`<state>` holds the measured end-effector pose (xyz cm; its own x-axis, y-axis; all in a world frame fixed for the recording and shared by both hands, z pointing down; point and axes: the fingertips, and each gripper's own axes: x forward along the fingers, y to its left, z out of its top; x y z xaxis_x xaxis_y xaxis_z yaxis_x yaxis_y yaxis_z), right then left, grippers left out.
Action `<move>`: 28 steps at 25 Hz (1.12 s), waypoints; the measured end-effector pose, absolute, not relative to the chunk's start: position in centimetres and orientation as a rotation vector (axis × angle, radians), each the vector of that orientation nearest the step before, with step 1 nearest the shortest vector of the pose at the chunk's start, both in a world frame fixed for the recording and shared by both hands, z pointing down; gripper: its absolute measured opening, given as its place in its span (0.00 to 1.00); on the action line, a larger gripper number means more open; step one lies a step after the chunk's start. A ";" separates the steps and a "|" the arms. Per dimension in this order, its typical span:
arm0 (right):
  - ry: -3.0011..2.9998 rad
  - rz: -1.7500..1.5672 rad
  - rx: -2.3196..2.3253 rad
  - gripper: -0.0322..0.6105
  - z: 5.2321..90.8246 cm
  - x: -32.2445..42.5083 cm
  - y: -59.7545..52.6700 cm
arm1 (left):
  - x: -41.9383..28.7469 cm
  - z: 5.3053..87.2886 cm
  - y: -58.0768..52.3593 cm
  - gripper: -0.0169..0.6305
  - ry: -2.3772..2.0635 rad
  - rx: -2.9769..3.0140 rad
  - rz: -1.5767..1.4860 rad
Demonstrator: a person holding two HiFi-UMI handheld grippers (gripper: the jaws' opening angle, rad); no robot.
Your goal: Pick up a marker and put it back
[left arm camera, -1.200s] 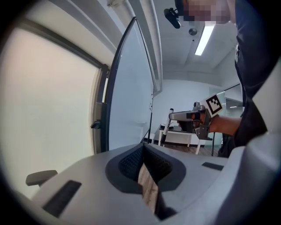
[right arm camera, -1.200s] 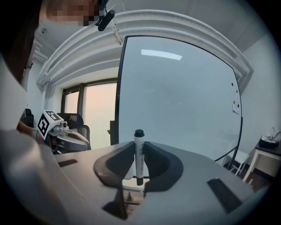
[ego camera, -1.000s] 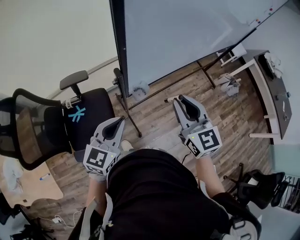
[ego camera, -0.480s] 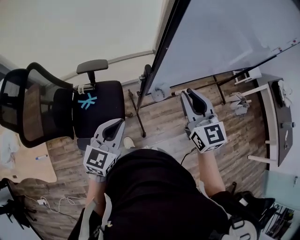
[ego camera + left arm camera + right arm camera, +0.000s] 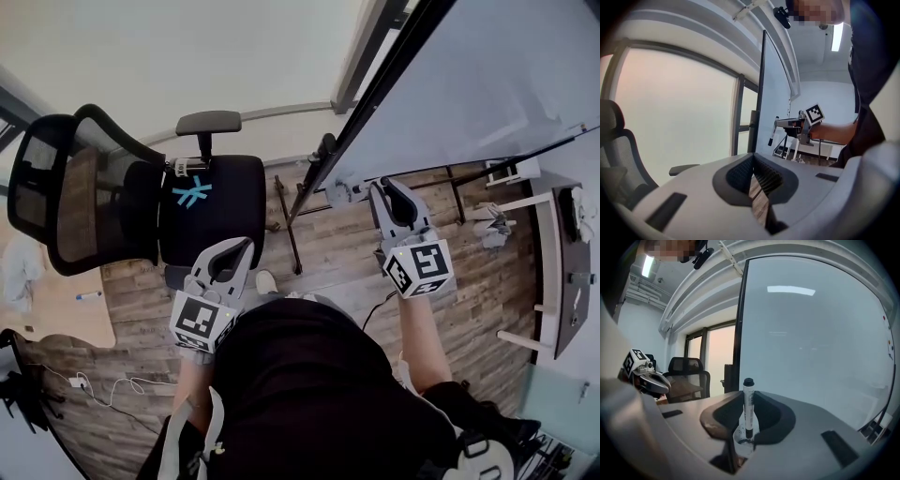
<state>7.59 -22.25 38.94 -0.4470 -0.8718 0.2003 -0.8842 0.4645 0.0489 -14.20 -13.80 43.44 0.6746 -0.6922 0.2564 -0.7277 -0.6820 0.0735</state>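
Marker upright, black cap up, gripped in right claw

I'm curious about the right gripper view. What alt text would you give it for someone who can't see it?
The right gripper holds a white marker with a black cap upright between its grey jaws, in front of a large whiteboard. At left are an office chair and the left gripper.
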 end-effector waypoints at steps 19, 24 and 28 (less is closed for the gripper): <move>-2.458 0.236 1.453 0.17 46.3 7.3 -23.9 | -15.5 44.4 -14.0 0.04 -1.219 2.678 0.360; -2.435 0.258 1.444 0.17 47.7 7.5 -23.8 | -15.2 44.1 -14.3 0.04 -1.218 2.690 0.353; -2.421 0.270 1.444 0.17 48.5 7.8 -23.6 | -14.9 44.2 -14.3 0.04 -1.211 2.675 0.373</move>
<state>7.76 -23.61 48.54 -0.4445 -0.8222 0.3555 -0.8803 0.4743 -0.0038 -14.91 -14.27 44.16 0.6365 -0.7106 0.2998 -0.7561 -0.6517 0.0607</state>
